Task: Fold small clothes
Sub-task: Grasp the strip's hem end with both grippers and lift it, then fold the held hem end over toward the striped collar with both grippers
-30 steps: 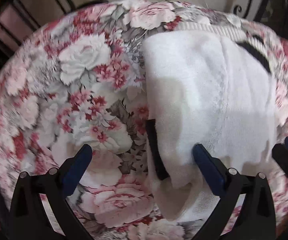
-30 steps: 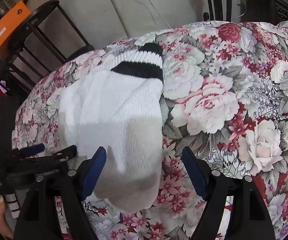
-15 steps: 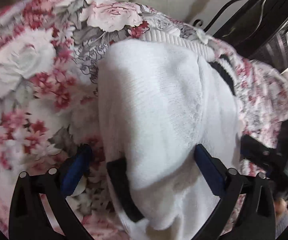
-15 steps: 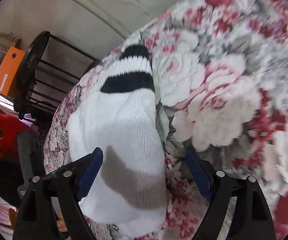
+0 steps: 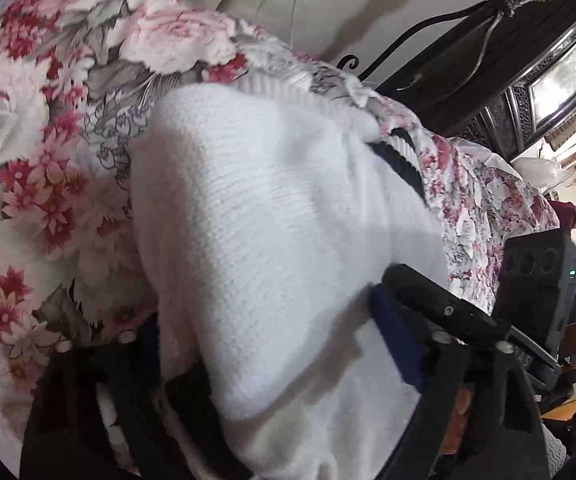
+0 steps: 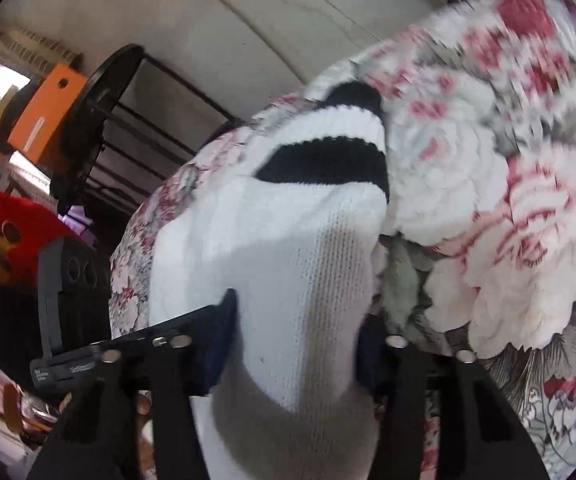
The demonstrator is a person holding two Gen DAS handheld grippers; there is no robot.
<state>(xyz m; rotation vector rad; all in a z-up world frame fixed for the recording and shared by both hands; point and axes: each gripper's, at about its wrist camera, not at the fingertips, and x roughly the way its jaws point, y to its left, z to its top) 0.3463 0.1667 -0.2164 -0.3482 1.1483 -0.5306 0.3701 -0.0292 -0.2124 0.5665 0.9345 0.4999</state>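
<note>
Lying on the floral bedspread (image 5: 52,184), the white sock (image 5: 272,248) stretches away from both cameras, its ribbed cuff with two black bands (image 6: 327,160) at the far end, towards the wall. In the left wrist view the left gripper (image 5: 272,344) has its blue-padded fingers (image 5: 393,344) set on either side of the sock's near end, with the knit bunched between them and pressing against the pads, so the tongs look closed on the fabric. In the right wrist view the right gripper (image 6: 293,352) likewise pinches the near end of the sock, the cloth narrowing where the pads squeeze it. Each gripper's black body shows at the edge of the other's view, just beside it. An orange box (image 6: 44,116) sits on a black rack (image 6: 100,92) by the wall.
</note>
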